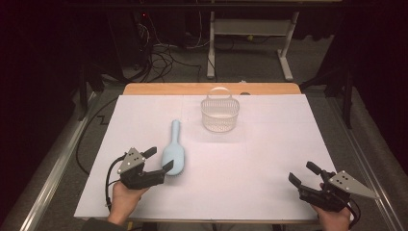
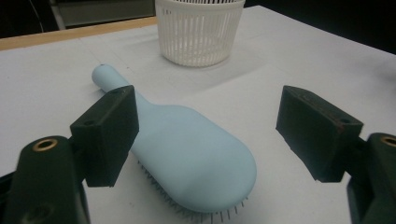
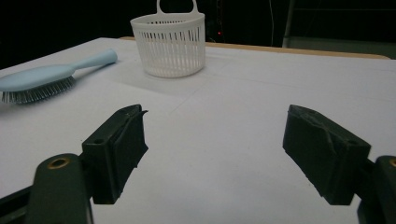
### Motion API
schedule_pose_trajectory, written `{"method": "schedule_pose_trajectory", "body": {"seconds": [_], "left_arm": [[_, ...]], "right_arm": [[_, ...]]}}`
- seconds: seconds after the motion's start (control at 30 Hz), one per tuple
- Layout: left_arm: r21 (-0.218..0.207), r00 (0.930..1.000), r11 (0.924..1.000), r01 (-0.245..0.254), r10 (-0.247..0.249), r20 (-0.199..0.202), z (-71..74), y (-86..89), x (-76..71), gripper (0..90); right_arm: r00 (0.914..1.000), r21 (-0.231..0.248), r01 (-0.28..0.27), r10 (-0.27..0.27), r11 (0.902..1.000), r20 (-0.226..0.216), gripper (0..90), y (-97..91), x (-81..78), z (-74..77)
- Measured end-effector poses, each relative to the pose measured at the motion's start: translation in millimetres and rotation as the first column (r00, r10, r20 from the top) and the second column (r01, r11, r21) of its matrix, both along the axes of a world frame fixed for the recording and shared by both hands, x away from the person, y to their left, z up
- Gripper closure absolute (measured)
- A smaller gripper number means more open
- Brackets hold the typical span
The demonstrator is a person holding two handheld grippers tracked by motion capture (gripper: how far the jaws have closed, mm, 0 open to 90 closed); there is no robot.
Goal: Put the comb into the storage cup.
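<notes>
Lying bristles-down on the white table (image 1: 269, 159), the pale blue plastic hairbrush (image 1: 173, 150) points its handle toward the white slatted plastic basket (image 1: 220, 113) beyond — its broad head sits just ahead of the left gripper (image 1: 160, 160), whose jaws gape wide, holding nothing. The right gripper (image 1: 303, 174) rests well apart near the table's front-right corner — spread wide and empty too.

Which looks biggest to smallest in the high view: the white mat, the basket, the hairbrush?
1. White mat, by far the largest; it covers nearly the whole tabletop.
2 and 3. Light blue hairbrush and white slatted basket look too alike to rank: the brush is longer, the basket wider, and the brush lies nearer the camera.
</notes>
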State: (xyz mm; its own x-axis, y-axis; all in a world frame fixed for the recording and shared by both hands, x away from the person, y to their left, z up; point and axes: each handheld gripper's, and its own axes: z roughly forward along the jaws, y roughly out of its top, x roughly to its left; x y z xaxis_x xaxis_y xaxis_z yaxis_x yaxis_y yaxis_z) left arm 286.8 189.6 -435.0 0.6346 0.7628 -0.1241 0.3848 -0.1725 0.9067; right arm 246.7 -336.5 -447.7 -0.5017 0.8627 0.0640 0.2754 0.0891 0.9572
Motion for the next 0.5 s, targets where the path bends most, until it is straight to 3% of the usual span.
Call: {"method": "schedule_pose_trajectory", "body": {"seconds": [0.5], "left_arm": [[-0.017,0.9998,0.9997,0.020,-0.020,-0.003,4.7,-13.1,10.5,20.5]], "right_arm": [[1.0000,-0.007,0.002,-0.002,1.0000,-0.006,21.8,-0.5,0.5,-0.3]]}}
